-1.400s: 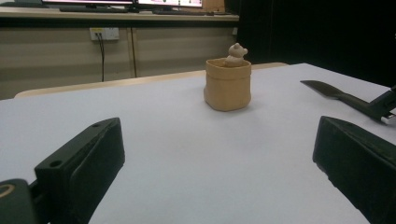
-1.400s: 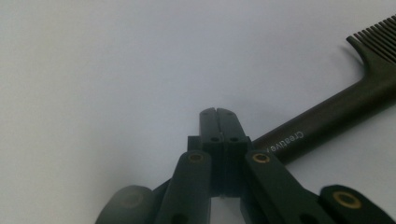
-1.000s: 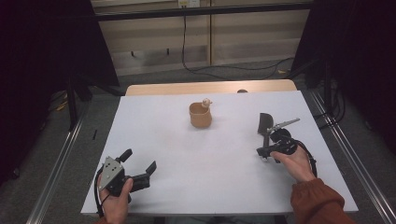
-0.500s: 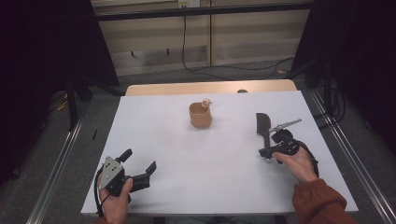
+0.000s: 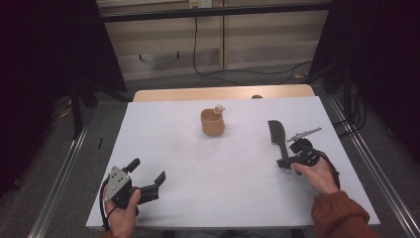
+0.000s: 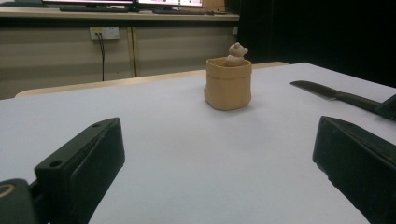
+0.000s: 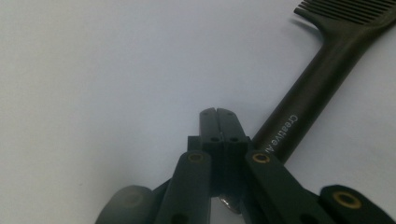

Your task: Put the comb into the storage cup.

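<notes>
Vs. a sec ago, basically nothing's changed: both hands sit where they were, and the black plastic wide-tooth comb w/ long handle (image 5: 276,133) lies at the same spot, approx 3 o'clock on the white table (image 5: 198,198), toothed head pointing to 12. So, by my read, the pickup hasn't begun. The right gripper (image 7: 217,116) is clenched, pads pressed together w/ nothing between them. In the right gripper view the comb's handle runs past just on the 3 o'clock side of the tips and up toward 1 o'clock; can't tell if it's touching them or only just beside. In the high view that gripper sits at the handle end, approx 4 o'clock on the table, w/ the hand behind it. The left gripper (image 5: 147,170) rests near the front edge at approx 7 o'clock, jaws released and wide apart, holding nothing, aimed across the table at the tan pouch-shaped cup (image 5: 212,124), which stands upright at approx 12 o'clock, well apart from both grippers, w/ a small pale bear figure (image 5: 218,107) peeking over its rim. Likely next step: the right jaws would need to open and shift over the handle before any grasp; closing while off to one side could just nudge the comb away.
</notes>
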`<control>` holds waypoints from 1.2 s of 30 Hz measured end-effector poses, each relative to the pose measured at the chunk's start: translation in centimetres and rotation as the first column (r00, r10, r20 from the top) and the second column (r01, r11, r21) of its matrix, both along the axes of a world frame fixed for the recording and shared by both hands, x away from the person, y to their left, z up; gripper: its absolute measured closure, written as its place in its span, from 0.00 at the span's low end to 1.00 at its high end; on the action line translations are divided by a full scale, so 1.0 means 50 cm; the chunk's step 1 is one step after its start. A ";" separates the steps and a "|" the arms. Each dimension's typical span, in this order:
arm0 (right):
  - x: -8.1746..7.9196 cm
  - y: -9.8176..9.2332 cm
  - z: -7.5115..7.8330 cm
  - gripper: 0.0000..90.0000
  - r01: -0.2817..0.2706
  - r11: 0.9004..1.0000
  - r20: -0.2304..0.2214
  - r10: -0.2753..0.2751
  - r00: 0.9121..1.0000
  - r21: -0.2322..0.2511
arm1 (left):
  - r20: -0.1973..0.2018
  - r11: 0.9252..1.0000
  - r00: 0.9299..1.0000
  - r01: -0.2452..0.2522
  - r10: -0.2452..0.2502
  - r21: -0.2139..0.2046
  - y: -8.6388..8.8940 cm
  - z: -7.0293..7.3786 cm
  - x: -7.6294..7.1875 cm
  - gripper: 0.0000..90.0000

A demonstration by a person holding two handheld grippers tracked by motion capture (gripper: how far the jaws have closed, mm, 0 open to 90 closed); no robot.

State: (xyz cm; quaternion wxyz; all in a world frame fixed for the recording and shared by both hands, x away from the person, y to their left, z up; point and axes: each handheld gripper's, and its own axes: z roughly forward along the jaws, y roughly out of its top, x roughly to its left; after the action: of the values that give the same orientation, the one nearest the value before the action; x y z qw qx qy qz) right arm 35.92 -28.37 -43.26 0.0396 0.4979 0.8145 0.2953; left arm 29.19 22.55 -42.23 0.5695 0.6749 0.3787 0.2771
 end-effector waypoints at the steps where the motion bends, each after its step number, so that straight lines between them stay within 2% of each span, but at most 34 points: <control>1: 0.000 -0.001 -0.001 1.00 0.001 1.000 0.002 -0.001 1.000 -0.002 | -0.001 1.000 1.000 0.001 -0.001 0.000 0.000 0.000 0.000 0.03; 12: -0.004 -0.008 -0.006 1.00 0.017 1.000 -0.013 -0.017 1.000 -0.016 | 0.002 1.000 1.000 0.003 -0.003 0.002 0.002 0.001 -0.001 0.03; 26: -0.008 -0.021 -0.009 1.00 0.026 0.999 -0.006 -0.027 1.000 -0.025 | -0.001 1.000 1.000 0.012 -0.012 0.001 0.001 0.000 -0.001 0.03; 29: -0.010 -0.024 -0.007 1.00 0.021 0.999 -0.005 -0.021 1.000 -0.041 | 0.000 1.000 1.000 0.012 -0.012 0.001 0.001 0.001 -0.001 0.03; 33: -0.013 -0.033 -0.009 1.00 0.032 0.999 -0.008 -0.032 0.999 -0.027 | 0.001 1.000 1.000 0.010 -0.010 -0.002 0.002 0.001 -0.001 0.03; 36: -0.015 -0.032 -0.007 1.00 0.028 0.999 -0.008 -0.029 1.000 -0.037 | 0.001 1.000 1.000 0.011 -0.011 0.002 0.002 0.001 -0.001 0.03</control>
State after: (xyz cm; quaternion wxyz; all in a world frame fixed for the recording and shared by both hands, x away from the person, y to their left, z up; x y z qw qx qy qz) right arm 35.19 -29.97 -43.62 0.0495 0.5098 0.8128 0.2775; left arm 29.14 22.66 -42.19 0.5705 0.6774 0.3747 0.2745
